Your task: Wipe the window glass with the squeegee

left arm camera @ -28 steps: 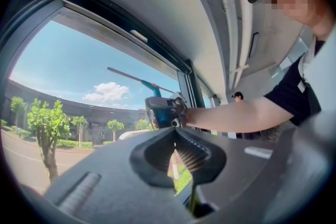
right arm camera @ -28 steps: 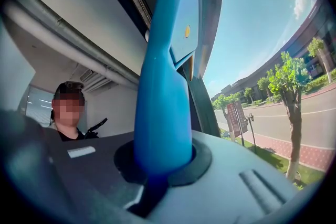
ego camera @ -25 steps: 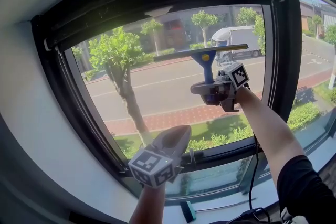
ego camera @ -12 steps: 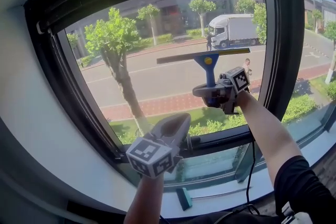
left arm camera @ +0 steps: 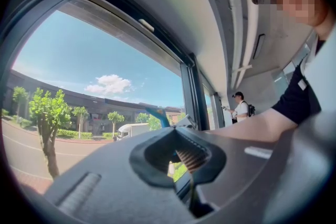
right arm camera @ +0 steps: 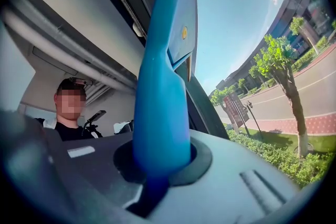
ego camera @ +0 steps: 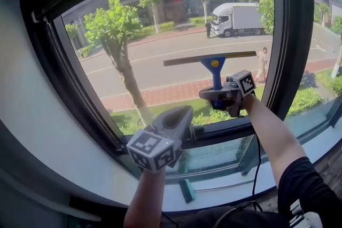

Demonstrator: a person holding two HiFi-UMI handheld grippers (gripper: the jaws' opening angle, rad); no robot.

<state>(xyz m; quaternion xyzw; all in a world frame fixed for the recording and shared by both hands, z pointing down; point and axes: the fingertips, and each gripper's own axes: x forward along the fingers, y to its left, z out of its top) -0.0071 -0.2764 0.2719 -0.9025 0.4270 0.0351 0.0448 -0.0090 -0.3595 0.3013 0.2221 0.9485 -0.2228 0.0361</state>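
Head camera first: my right gripper (ego camera: 218,95), grey with its marker cube, is clamped on the handle of the blue plastic squeegee with a long black rubber blade (ego camera: 213,63). The blade lies almost level across the lower right part of the clear window glass (ego camera: 160,56), just left of the black window frame (ego camera: 291,34). I cannot tell whether its edge touches the pane. My left gripper (ego camera: 183,114) hangs lower and to the left, in front of the frame's bottom rail and well apart from the squeegee. Through the glass I see a green street tree (ego camera: 115,26) and a white truck (ego camera: 238,17) on the road.

Left gripper view: the left gripper's (left arm camera: 176,130) jaws are pressed together at the tips with nothing pinched. The gap behind the tips shows only ribbed pad. Past them a sliver of the squeegee (left arm camera: 157,115) shows blue against the pane, and my bare forearm (left arm camera: 252,126) crosses on the right. A person in a white shirt (left arm camera: 242,109) stands far back along the wall.

Right gripper view: the right gripper's (right arm camera: 160,157) jaws grip the squeegee (right arm camera: 163,71) low on its blue handle, which rises straight up from between them. A seated person in a dark top (right arm camera: 68,115) is at the left. The tree (right arm camera: 286,68) stands outside at the right.
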